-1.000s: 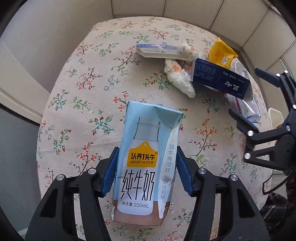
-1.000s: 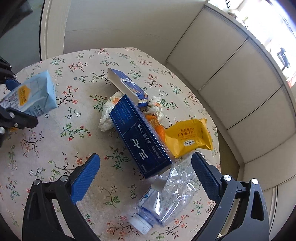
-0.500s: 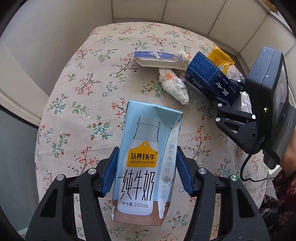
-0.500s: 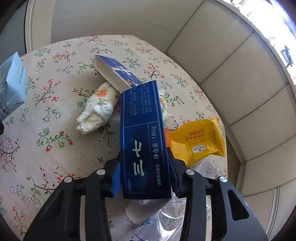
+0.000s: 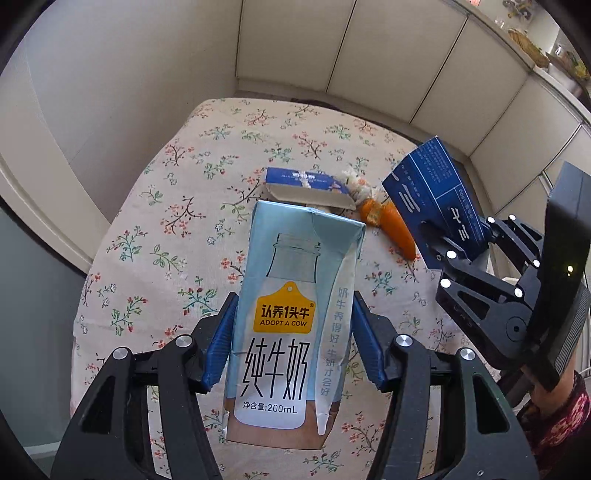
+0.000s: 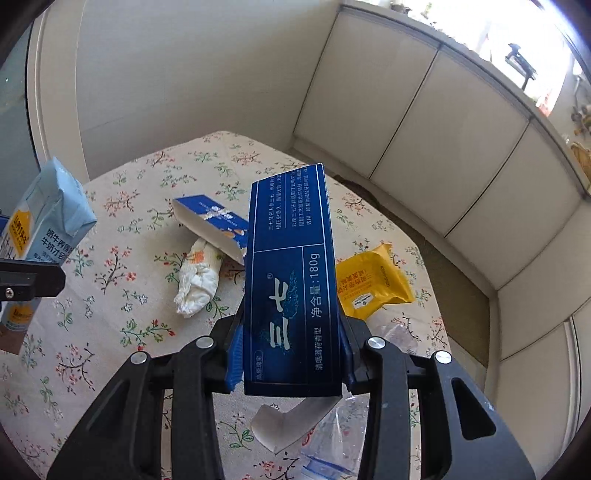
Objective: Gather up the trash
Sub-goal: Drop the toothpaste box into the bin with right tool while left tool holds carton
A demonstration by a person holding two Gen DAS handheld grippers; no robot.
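Bright daylight, both views sharp, no motion blur. Window (image 6: 517, 33) beyond the right gripper (image 6: 291, 354), upper right, blown out white. Soft shadows on tabletop (image 6: 110, 295). Heavy fisheye bending, black vignette corners.

Left and near side of the tabletop (image 5: 155, 206) is bare cloth, loads of room to pass. Beyond the fingers it's crowded: open box (image 6: 210, 225), tissue wad (image 6: 197, 282), yellow packet (image 6: 373, 282), and a crushed bottle (image 6: 332, 443) right under the right fingers. Wall panels (image 6: 424, 129) hem in the far edge.
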